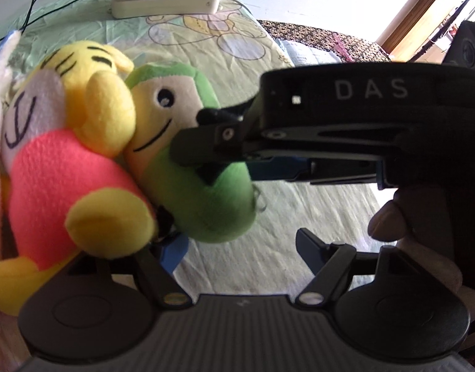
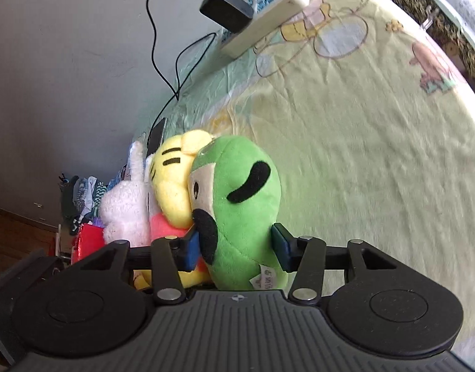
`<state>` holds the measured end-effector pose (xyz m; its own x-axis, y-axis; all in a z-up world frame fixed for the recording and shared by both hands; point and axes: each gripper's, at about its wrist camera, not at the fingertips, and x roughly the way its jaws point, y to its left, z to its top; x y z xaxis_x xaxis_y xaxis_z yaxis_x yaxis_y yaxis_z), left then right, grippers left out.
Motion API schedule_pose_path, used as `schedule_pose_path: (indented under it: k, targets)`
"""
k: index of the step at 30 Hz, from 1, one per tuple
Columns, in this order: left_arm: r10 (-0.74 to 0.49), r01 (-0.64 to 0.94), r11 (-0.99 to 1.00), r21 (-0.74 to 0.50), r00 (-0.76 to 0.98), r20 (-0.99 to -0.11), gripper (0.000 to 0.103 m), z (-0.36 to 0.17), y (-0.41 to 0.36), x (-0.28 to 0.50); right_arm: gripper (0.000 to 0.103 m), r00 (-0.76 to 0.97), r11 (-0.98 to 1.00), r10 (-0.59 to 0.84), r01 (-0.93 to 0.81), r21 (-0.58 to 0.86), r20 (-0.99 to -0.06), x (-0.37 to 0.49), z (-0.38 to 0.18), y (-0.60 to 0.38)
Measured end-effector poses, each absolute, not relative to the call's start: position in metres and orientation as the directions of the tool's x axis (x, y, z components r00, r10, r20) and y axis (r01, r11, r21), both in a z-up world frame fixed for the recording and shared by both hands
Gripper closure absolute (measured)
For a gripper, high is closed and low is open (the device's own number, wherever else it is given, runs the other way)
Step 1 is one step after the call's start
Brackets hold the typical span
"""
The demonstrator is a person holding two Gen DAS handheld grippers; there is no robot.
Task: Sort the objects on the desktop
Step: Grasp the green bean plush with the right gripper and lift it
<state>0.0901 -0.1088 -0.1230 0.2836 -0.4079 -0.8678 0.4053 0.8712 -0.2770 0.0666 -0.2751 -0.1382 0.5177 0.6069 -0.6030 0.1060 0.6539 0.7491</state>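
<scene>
My right gripper [image 2: 237, 248] is clamped on the green plush toy [image 2: 243, 204], one blue pad on each flank of its lower body. In the right wrist view the toy's long axis runs away from me along the fingers, head end farthest, face turned toward the left. My left gripper [image 1: 237, 248] is spread wide and grasps nothing; its left finger lies against the underside of the yellow tiger plush [image 1: 82, 130], its right finger over bare cloth.

The green toy sits at the left side of the green-yellow printed cloth [image 2: 377, 155], pressed against the tiger plush, which wears a pink garment. Beyond the tiger a white fluffy plush [image 2: 126, 214] leans in the same row. So the left flank is fully blocked. To the right and ahead, the cloth lies open up to its rounded edge.

At the far end a white power strip [image 2: 268, 15] carries a black adapter [image 2: 226, 7] with trailing cable. A dark phone-like slab [image 2: 158, 135] stands behind the plush row
</scene>
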Motion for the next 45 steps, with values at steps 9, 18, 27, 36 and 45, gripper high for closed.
schedule_pose_path:
  k: [9, 18, 27, 36, 45]
  targets:
    - [-0.428, 0.45, 0.846, -0.286, 0.255, -0.867, 0.025, -0.115, -0.106, 0.069, 0.058, 0.499, 0.668, 0.604, 0.108, 0.736, -0.622, 0.042, -0.129, -0.271]
    - [-0.436, 0.568, 0.776, -0.275, 0.169, -0.884, 0.025, -0.116, -0.107, 0.008, 0.058, 0.471, 0.661, 0.602, 0.159, 0.733, -0.645, -0.021, -0.128, -0.264]
    - [-0.478, 0.583, 0.73, -0.356, 0.063, -0.876, 0.023, -0.117, -0.089, -0.037, 0.058, 0.434, 0.68, 0.603, 0.159, 0.716, -0.669, -0.069, -0.123, -0.244]
    - [-0.472, 0.556, 0.763, -0.329, 0.132, -0.872, 0.016, -0.109, -0.069, -0.044, 0.052, 0.453, 0.683, 0.582, 0.179, 0.709, -0.675, -0.076, -0.124, -0.239]
    - [-0.463, 0.533, 0.791, -0.302, 0.198, -0.864, 0.009, -0.104, -0.067, -0.032, 0.04, 0.463, 0.702, 0.556, 0.182, 0.688, -0.69, -0.065, -0.122, -0.238]
